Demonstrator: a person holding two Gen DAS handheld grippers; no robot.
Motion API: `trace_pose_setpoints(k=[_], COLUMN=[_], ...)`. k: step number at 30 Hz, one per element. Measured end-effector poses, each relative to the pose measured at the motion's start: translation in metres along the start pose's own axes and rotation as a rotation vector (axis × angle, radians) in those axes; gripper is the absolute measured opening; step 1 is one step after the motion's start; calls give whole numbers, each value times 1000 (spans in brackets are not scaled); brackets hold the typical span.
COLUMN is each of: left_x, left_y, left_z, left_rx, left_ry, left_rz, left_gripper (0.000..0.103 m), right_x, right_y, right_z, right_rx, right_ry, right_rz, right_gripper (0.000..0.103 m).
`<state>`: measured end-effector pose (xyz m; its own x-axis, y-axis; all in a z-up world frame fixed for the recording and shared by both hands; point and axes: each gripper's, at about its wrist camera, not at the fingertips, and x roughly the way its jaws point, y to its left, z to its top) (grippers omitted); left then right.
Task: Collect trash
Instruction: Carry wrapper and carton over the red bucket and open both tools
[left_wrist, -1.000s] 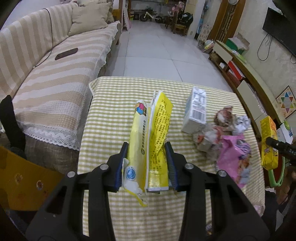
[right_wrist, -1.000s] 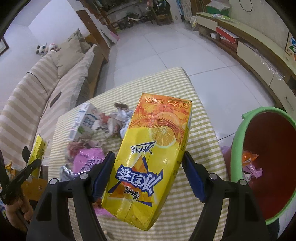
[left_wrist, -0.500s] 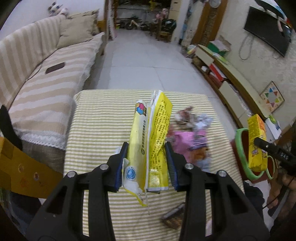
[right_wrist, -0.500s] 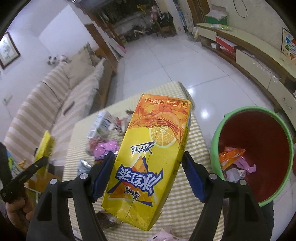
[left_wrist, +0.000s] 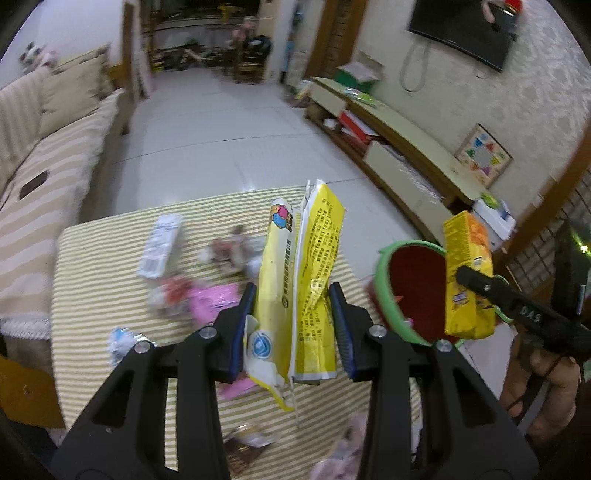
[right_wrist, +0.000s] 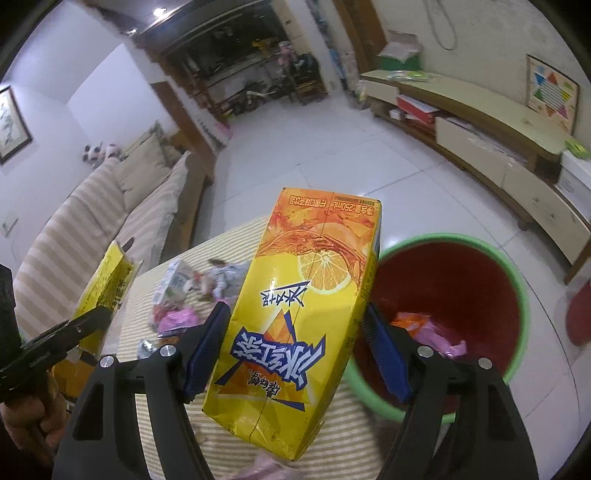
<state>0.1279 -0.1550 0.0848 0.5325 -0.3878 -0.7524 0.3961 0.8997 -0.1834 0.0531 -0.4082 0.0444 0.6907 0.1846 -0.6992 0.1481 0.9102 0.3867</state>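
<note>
My left gripper (left_wrist: 293, 328) is shut on a crumpled yellow snack wrapper (left_wrist: 303, 280) held upright above the checked table (left_wrist: 92, 280). My right gripper (right_wrist: 295, 350) is shut on a yellow and orange drink carton (right_wrist: 303, 306), which hangs beside the rim of a green bin with a red inside (right_wrist: 461, 288). In the left wrist view the same carton (left_wrist: 467, 280) sits over the bin (left_wrist: 413, 284), off the table's right edge. Wrappers lie in the bin's bottom. A white carton (left_wrist: 160, 245), crumpled papers (left_wrist: 232, 251) and a pink wrapper (left_wrist: 212, 304) lie on the table.
A striped sofa (left_wrist: 33, 177) runs along the left. A low TV cabinet (left_wrist: 399, 147) lines the right wall, with tiled floor (left_wrist: 221, 140) between them. A hand (left_wrist: 543, 391) holds the right gripper at the right edge. More small wrappers lie near the table's front edge (left_wrist: 247, 443).
Both grippers have swung right and risen with their loads. The bin has come fully into view beneath the drink carton, and the table litter has slid to the left in both views.
</note>
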Motion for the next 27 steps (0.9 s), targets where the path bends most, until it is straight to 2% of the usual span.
trace_pose_setpoints(k=[9,14,27], left_x=[42,69,120], left_y=[-84,-123,-165], left_z=[17,23,22], left_rx=[111,157,174], left_ry=[44,79,173], left_rz=[-113,-162,-244], left_gripper=[38,38,38], right_x=[-11,-12,7], right_y=[-68,-91,-122], right_z=[1,-2,-11], right_rx=[83,111,132], right_ry=[-8,-3,20], right_rz=[-71,-87,-132], right_gripper=[71,71,71])
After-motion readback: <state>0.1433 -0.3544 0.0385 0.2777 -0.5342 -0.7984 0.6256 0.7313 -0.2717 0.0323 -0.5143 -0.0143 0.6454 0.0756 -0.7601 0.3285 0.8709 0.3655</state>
